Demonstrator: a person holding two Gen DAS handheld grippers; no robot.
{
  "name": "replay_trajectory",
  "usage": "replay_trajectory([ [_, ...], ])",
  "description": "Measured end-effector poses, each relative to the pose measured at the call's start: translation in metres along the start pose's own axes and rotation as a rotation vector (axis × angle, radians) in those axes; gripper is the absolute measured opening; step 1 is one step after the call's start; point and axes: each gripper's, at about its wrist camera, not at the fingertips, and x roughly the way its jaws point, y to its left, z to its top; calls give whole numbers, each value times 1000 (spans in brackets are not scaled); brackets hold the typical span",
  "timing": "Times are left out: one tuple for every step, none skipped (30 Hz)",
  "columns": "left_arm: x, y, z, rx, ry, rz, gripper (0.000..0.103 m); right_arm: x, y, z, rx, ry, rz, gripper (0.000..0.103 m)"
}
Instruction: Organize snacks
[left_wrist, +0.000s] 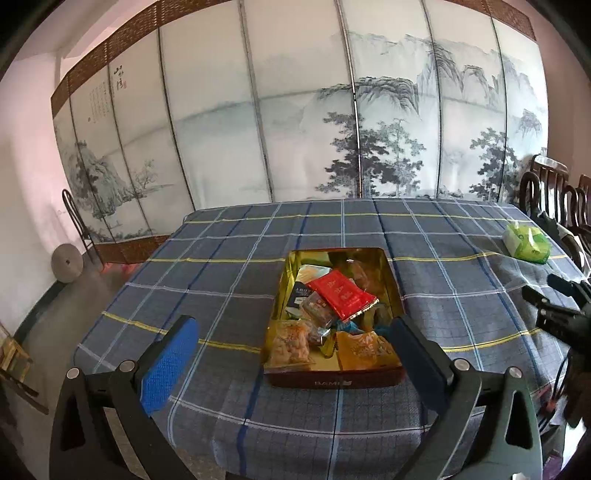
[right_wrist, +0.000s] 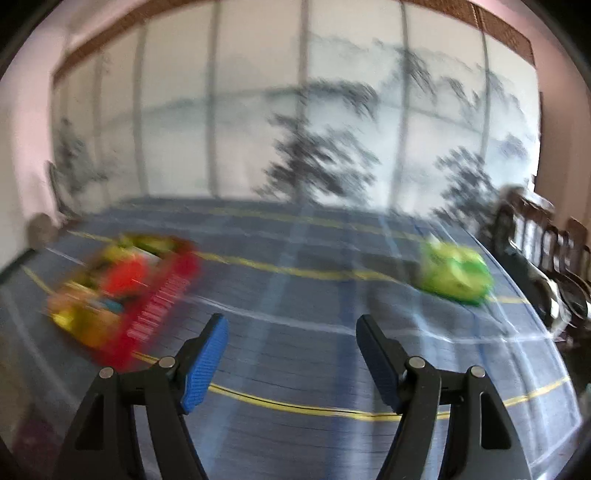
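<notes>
An open gold-lined tin (left_wrist: 392, 280) with a dark red outside sits mid-table, filled with several wrapped snacks, a red packet (left_wrist: 341, 293) on top. My left gripper (left_wrist: 295, 332) is open and empty, held above the near end of the tin. In the blurred right wrist view the tin (right_wrist: 155, 299) is at the left, and my right gripper (right_wrist: 291, 332) is open and empty above the bare cloth. The right gripper also shows at the right edge of the left wrist view (left_wrist: 554, 306).
The table carries a blue plaid cloth (left_wrist: 221, 266). A green tissue pack (left_wrist: 526, 242) (right_wrist: 456, 275) lies near the table's right side. Dark wooden chairs (left_wrist: 550, 192) stand at the right. A painted folding screen (left_wrist: 295, 110) stands behind the table.
</notes>
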Motion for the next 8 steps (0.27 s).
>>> replay_trajectory([
  [0, -1, 0, 5, -8, 10, 103, 12, -18, -3, 21, 37, -29, 73],
  [0, -2, 0, 6, -13, 9, 103, 26, -36, -5, 41, 86, -52, 73],
  [1, -2, 0, 8, -12, 8, 103, 41, -54, -8, 62, 144, -77, 73],
  [2, -3, 0, 11, -10, 13, 103, 52, -69, -11, 83, 180, -97, 73],
  [3, -3, 0, 10, -9, 20, 103, 62, -84, -13, 107, 209, -111, 73],
  [4, -3, 1, 9, -5, 28, 103, 74, -103, -16, 134, 242, -128, 73],
  [7, -2, 1, 9, 8, 31, 102, 85, -117, -19, 156, 277, -147, 73],
  [10, -2, 2, 11, 30, 23, 102, 94, -129, -22, 176, 307, -155, 73],
])
